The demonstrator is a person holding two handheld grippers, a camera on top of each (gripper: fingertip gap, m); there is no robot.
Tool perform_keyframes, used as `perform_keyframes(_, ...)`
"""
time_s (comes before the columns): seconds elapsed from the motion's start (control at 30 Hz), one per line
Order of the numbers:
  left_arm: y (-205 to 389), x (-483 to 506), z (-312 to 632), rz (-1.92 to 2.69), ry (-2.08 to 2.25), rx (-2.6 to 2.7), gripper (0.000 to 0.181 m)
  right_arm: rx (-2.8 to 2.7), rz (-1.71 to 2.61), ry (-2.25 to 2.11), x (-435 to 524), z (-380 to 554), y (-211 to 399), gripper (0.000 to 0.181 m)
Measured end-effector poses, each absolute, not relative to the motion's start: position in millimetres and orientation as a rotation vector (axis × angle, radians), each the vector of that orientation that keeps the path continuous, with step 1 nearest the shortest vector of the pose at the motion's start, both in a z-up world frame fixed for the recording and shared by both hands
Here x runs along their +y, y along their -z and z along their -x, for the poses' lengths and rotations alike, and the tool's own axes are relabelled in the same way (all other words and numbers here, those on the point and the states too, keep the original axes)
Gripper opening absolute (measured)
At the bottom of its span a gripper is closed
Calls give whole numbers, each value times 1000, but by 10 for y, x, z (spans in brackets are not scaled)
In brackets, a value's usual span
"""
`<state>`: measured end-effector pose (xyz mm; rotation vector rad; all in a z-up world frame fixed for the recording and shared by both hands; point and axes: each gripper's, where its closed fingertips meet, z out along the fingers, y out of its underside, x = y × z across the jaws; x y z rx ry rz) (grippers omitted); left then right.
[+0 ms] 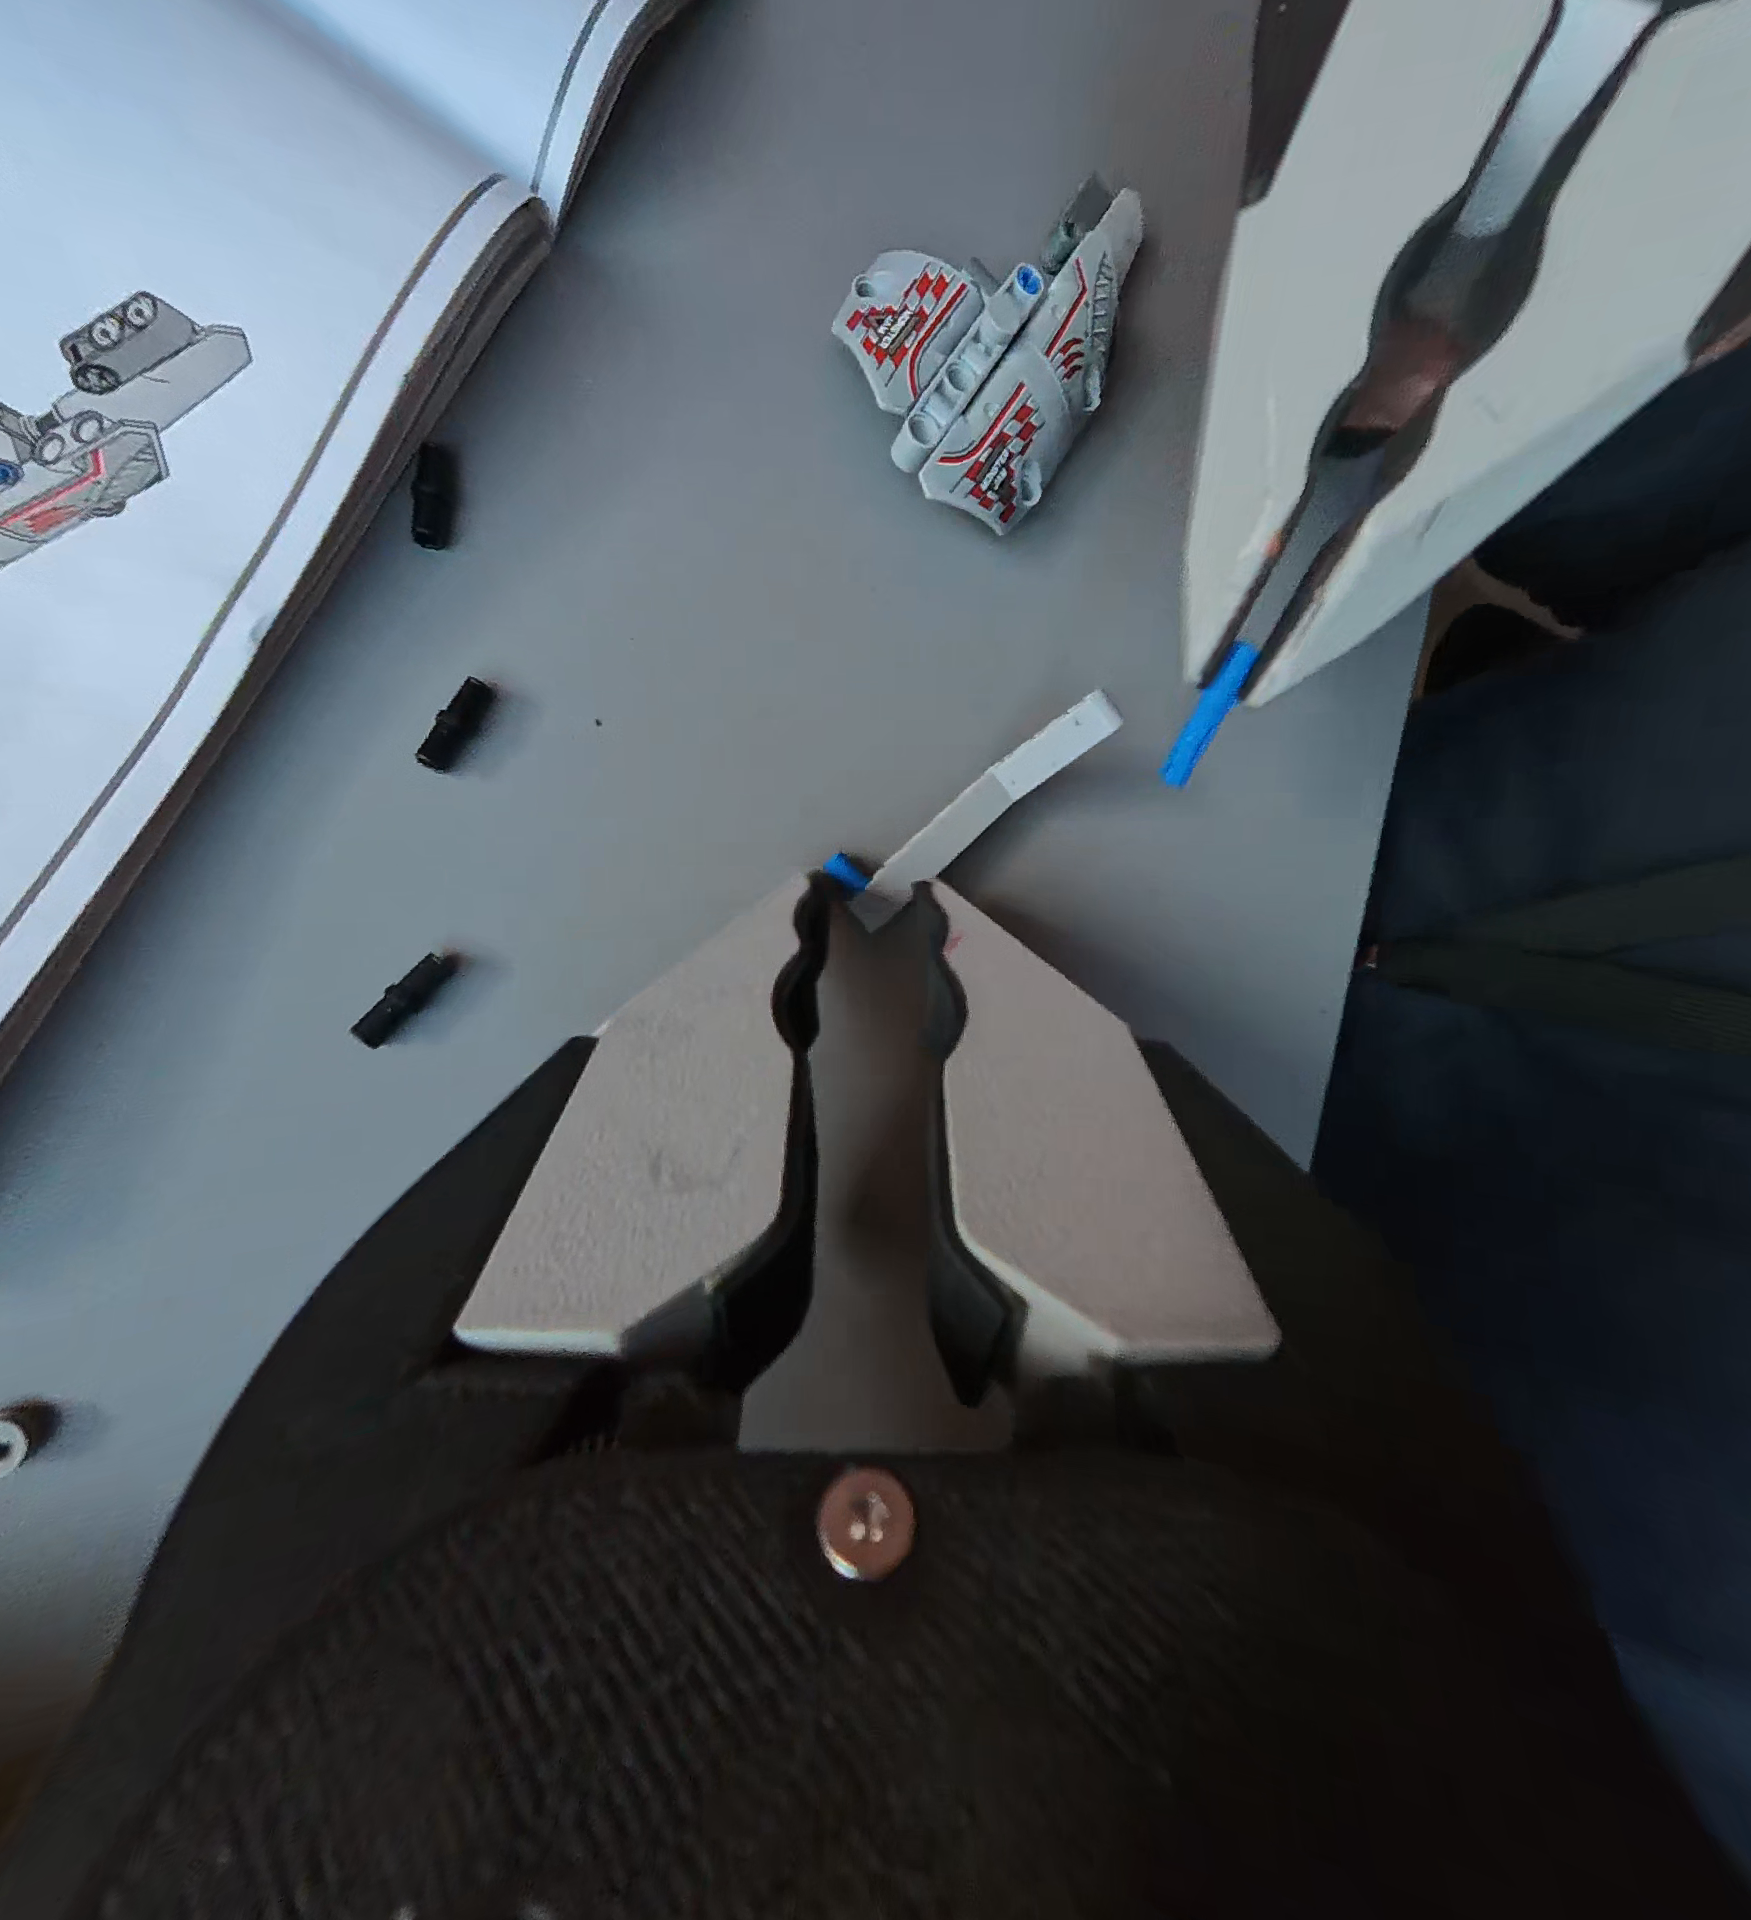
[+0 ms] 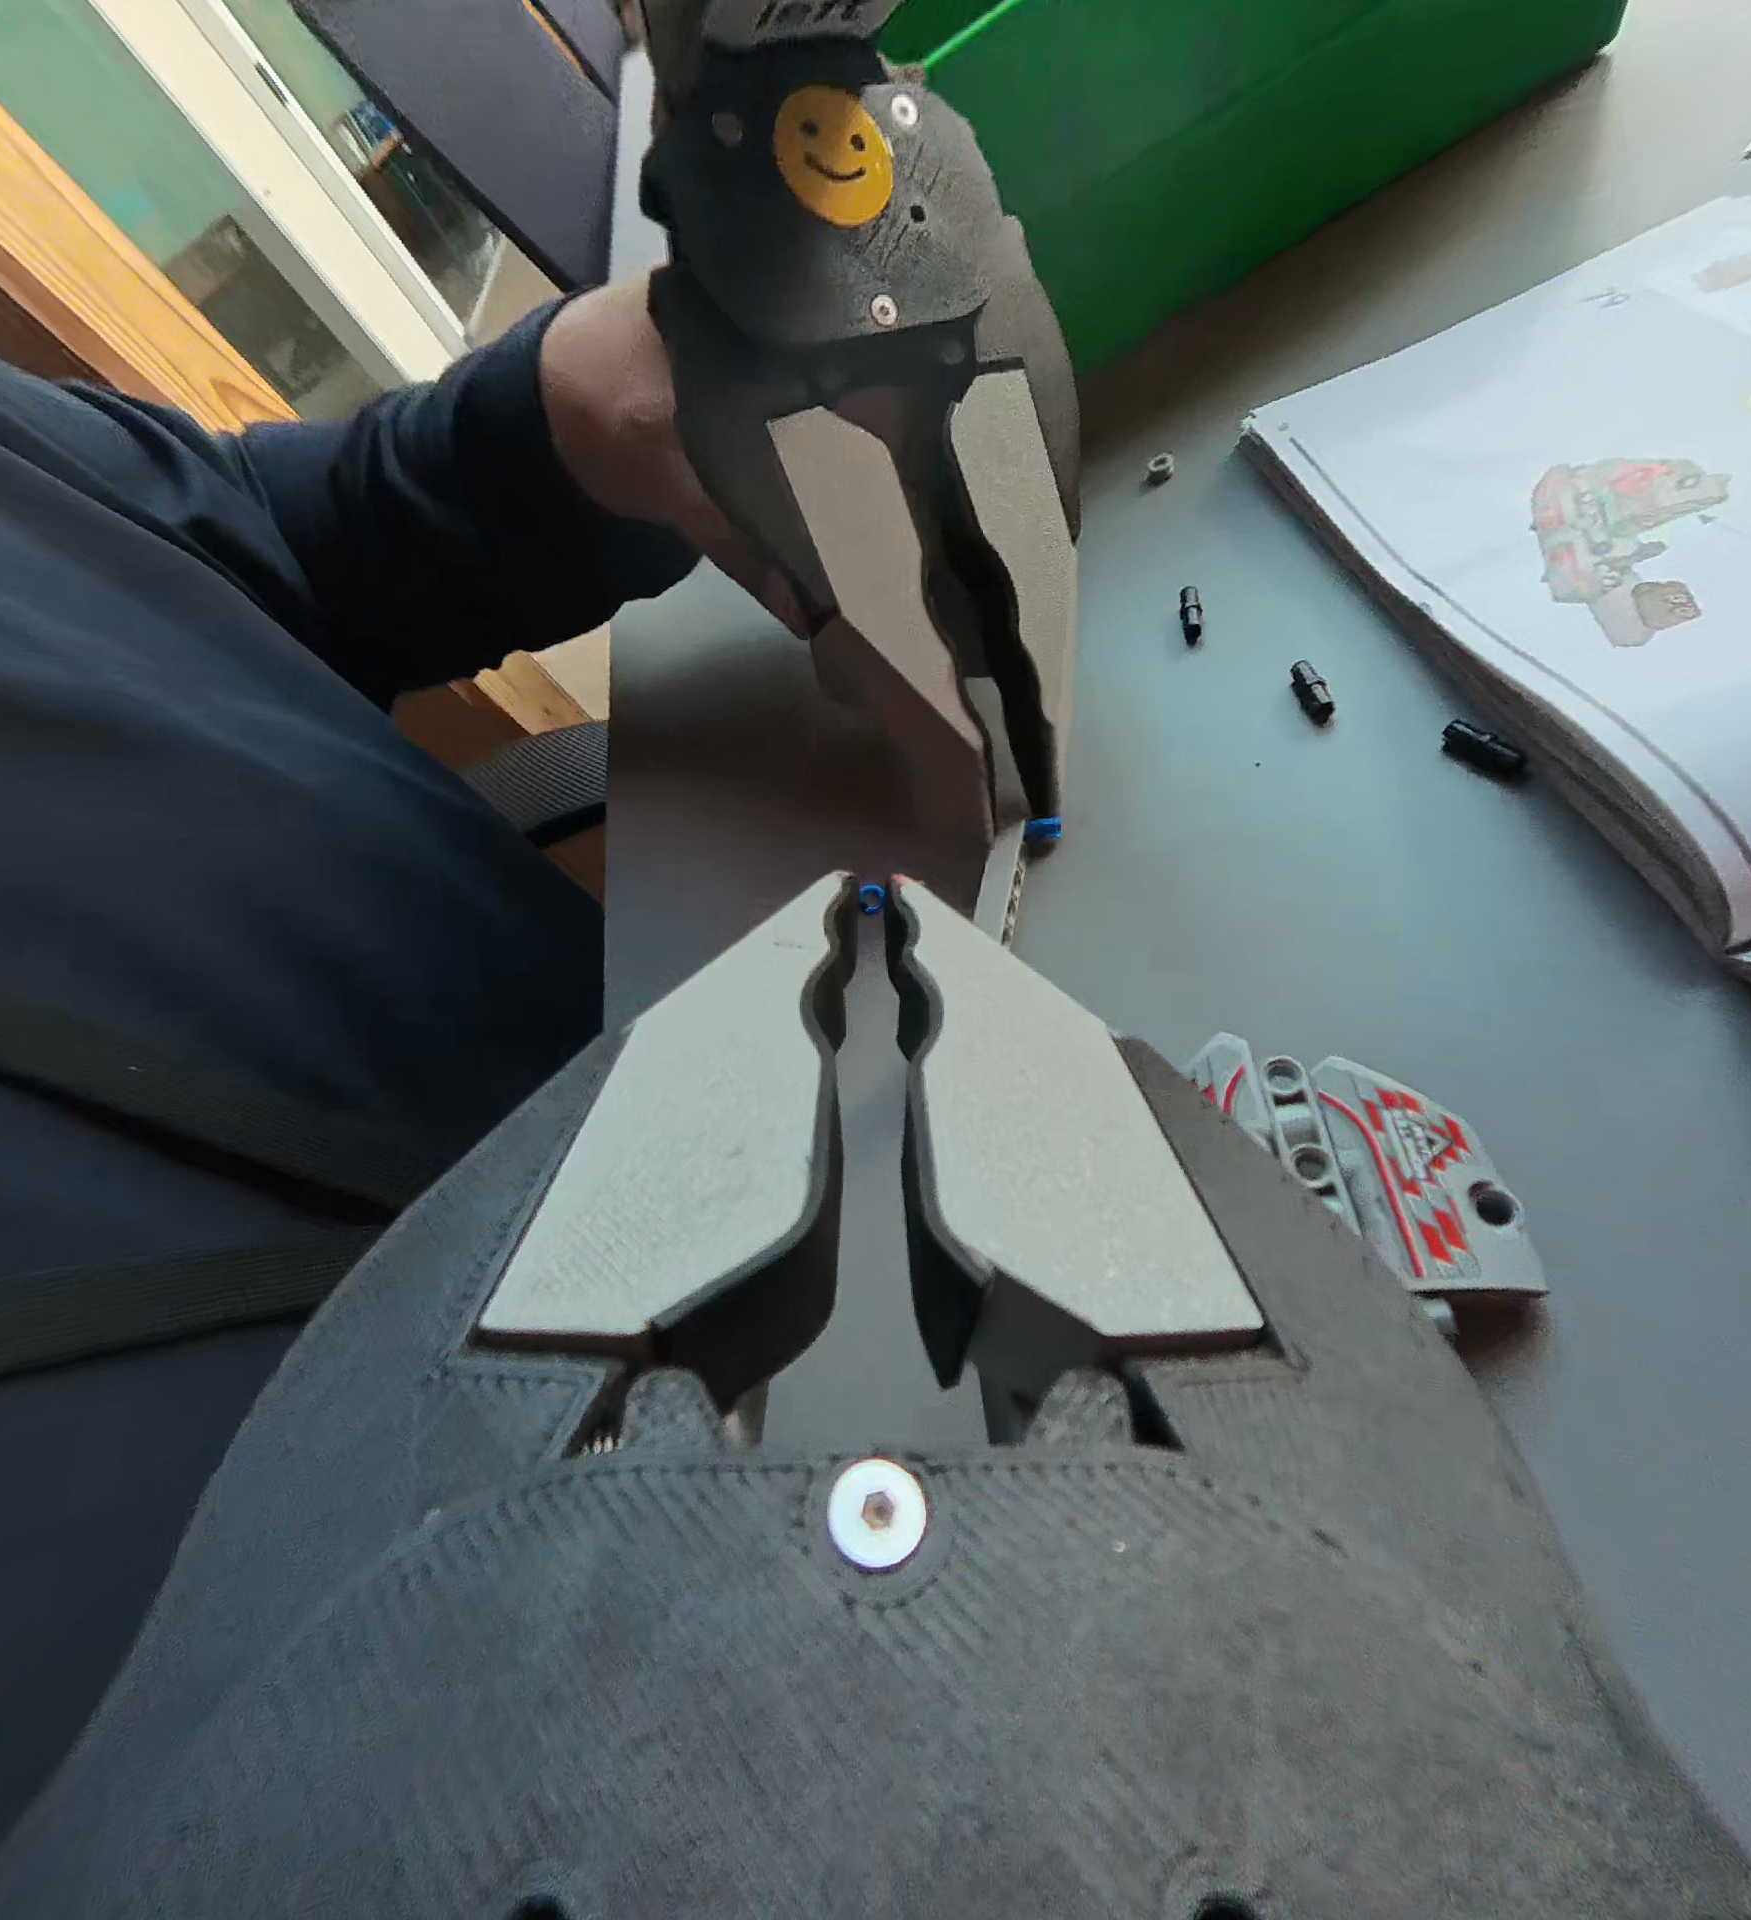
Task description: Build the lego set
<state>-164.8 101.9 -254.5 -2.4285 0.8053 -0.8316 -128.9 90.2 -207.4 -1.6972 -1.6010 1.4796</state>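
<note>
The left gripper (image 1: 871, 883) pinches a grey beam (image 1: 996, 800) above the desk (image 1: 694, 644). The right gripper (image 2: 873, 896) clamps a blue pin (image 1: 1209, 717) just beside the beam. A slight misalignment could probably twist the pin loose.

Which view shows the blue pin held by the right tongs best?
The left wrist view: the blue pin sticks out lengthwise from the right tongs, clear against the table. The right wrist view shows only its round end between the tips.

The left gripper (image 1: 871, 883) pinches a grey beam (image 1: 996, 795) carrying a blue pin (image 1: 843, 868) at its fingers' tips. Just beyond, the right gripper (image 1: 1240, 665) clamps another blue pin (image 1: 1203, 717) above the bench (image 1: 705, 623).
</note>
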Motion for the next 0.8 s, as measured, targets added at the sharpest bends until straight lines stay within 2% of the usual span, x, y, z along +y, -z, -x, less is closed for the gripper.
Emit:
perform_keyframes(0.03, 2556, 1003, 1628, 2436, 866, 795, 7, -1619, 1696, -1443, 888, 1291, 2112, 1)
perform_keyframes(0.13, 2554, 965, 1547, 2410, 922, 777, 5, -1662, 1691, -1354, 857, 1285, 2205, 1)
perform_keyframes(0.27, 2561, 976, 1565, 2347, 751, 806, 0, -1691, 1689, -1284, 845, 1267, 2271, 1)
perform_keyframes(0.4, 2583, 922, 1579, 2322, 628, 814, 0, -1659, 1666, -1259, 938, 1234, 2182, 2)
perform_keyframes(0.53, 2495, 945, 1540, 2297, 690, 786, 0, -1518, 1703, -1240, 1266, 976, 1982, 1)
perform_keyframes(0.73, 2320, 948, 1118, 2225, 733, 866, 31, -1452, 1787, -1165, 1488, 401, 2029, 1)
perform_keyframes(0.8, 2276, 959, 941, 2195, 688, 906, 32, -1474, 1821, -1123, 1465, 352, 2145, 1)
